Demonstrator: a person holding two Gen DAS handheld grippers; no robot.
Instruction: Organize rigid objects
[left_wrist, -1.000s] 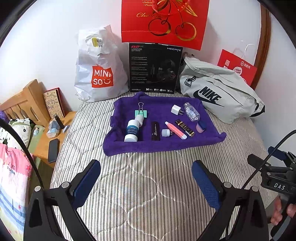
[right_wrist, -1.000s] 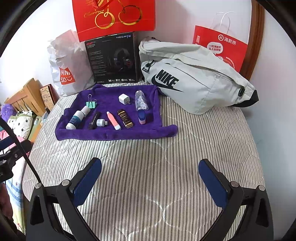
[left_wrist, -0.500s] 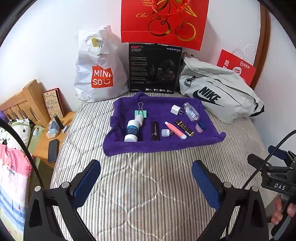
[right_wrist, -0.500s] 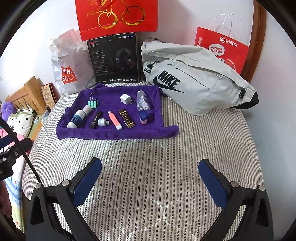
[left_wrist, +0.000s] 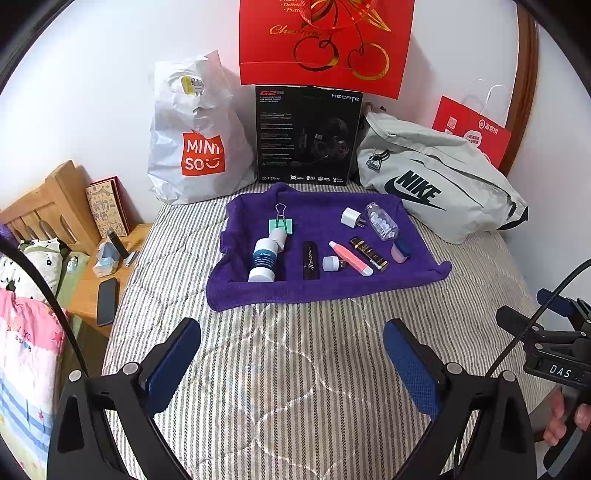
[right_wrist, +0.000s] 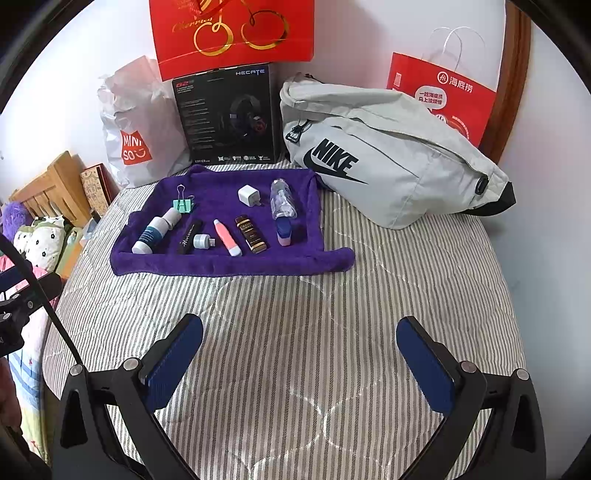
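Note:
A purple towel (left_wrist: 321, 288) (right_wrist: 221, 266) lies on the striped bed and bears several small items: a white and blue bottle (left_wrist: 263, 260) (right_wrist: 147, 235), a green binder clip (left_wrist: 281, 221), a black stick (left_wrist: 310, 260), a small white USB light (left_wrist: 332, 263), a pink tube (left_wrist: 351, 258) (right_wrist: 227, 242), a brown and gold bar (left_wrist: 368, 253), a white charger (left_wrist: 351, 217) (right_wrist: 248, 194), a clear pill bottle (left_wrist: 382, 221) and a pink and blue case (left_wrist: 400, 251). My left gripper (left_wrist: 291, 349) and right gripper (right_wrist: 299, 350) are open and empty, above the bed in front of the towel.
Behind the towel stand a white Miniso bag (left_wrist: 195, 140), a black headset box (left_wrist: 308, 134), a grey Nike bag (left_wrist: 436, 181) (right_wrist: 388, 155) and red paper bags (left_wrist: 325, 40) (right_wrist: 439, 96). A wooden bedside table (left_wrist: 88, 288) with a phone (left_wrist: 107, 301) is at the left.
The right wrist view has tilted and shifted slightly, so the towel sits a bit further right and lower. The left gripper has hardly moved. Both stay open.

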